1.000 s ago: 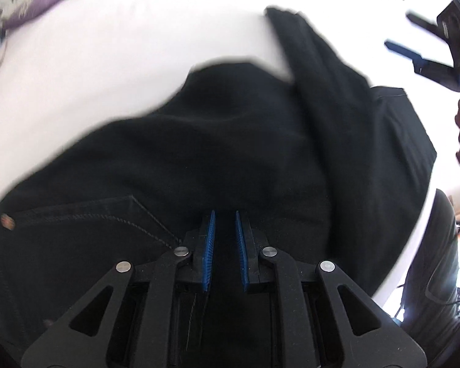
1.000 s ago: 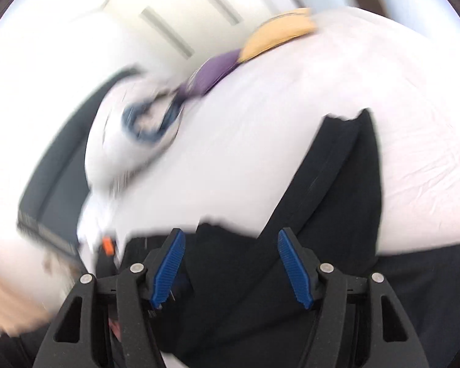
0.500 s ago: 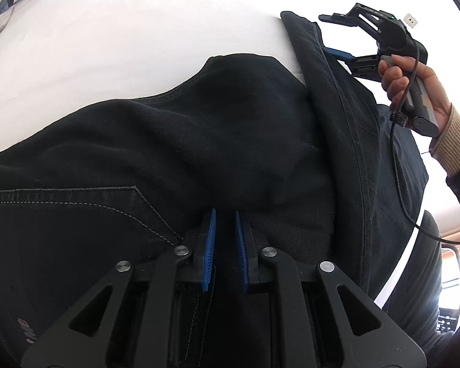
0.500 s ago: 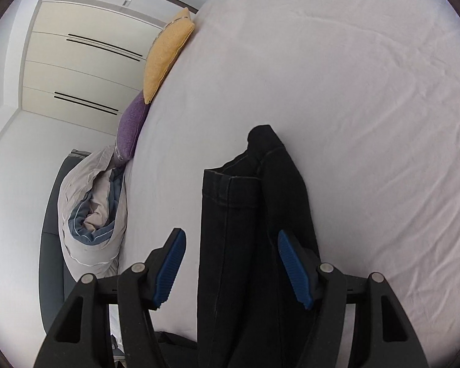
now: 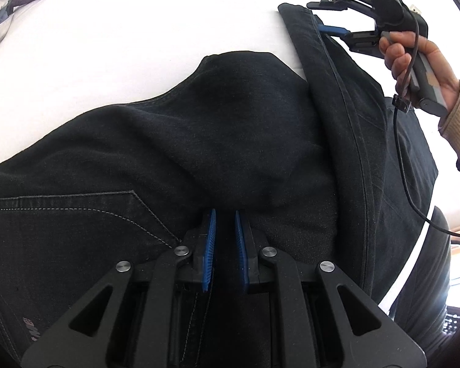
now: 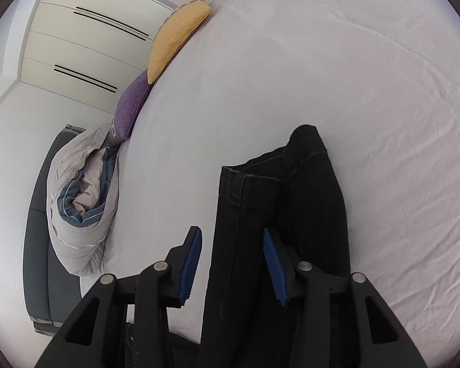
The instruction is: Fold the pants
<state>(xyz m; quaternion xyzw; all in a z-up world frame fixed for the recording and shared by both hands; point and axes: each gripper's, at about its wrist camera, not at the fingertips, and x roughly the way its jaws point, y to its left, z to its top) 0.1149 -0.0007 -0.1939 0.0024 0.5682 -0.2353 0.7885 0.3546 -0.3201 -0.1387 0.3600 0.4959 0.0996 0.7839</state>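
Black jeans [image 5: 199, 141] lie on a white bed sheet [image 5: 122, 30], bunched into a mound, with a pocket and rivet at the left. My left gripper [image 5: 225, 224] is shut on the jeans fabric near the pocket seam. One trouser leg [image 6: 260, 208] stretches away across the sheet. My right gripper [image 6: 231, 248] is open, its blue pads either side of the leg's left edge near the hem. In the left wrist view the right gripper [image 5: 340, 18] sits at the leg's far end, held by a hand.
A yellow cushion [image 6: 176, 35] and a purple cushion [image 6: 132, 104] lie at the bed's far edge. A rolled grey duvet [image 6: 82, 202] lies on a dark bench at the left. White wardrobe doors [image 6: 86, 46] stand behind. A cable [image 5: 408, 168] hangs from the right gripper.
My right gripper swung from the jeans' bunched part out to the far end of the leg and closed in around its edge. My left gripper kept its hold and hardly moved.
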